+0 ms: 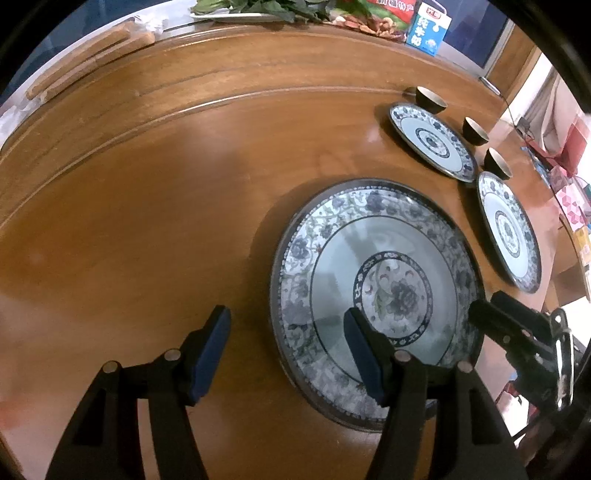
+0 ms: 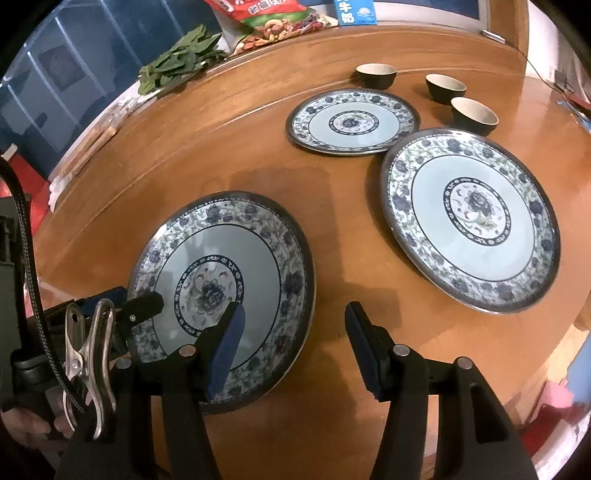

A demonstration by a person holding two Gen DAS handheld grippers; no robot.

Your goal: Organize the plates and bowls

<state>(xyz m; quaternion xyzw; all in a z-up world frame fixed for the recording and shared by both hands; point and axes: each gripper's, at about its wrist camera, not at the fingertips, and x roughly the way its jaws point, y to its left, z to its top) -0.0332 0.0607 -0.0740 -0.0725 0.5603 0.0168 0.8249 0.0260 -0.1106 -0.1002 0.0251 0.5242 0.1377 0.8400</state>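
Note:
A blue-flowered plate (image 1: 369,229) (image 2: 221,258) lies on the round wooden table (image 1: 147,221), nearest to both grippers. My left gripper (image 1: 286,354) stands open astride its left rim, one pad over the wood and one over the plate. On the opposite rim my right gripper (image 2: 295,345) is open in the same way, and its pads do not press on the plate. Two matching plates (image 2: 472,221) (image 2: 352,122) lie farther right. Behind them stand three small dark bowls (image 2: 376,75) (image 2: 445,86) (image 2: 474,114).
Leafy greens (image 2: 177,59), a red snack bag (image 2: 273,22) and a blue-and-white milk carton (image 1: 428,31) sit along the far edge. Wooden sticks (image 1: 88,59) lie at the far left. Bare wood stretches left of the near plate.

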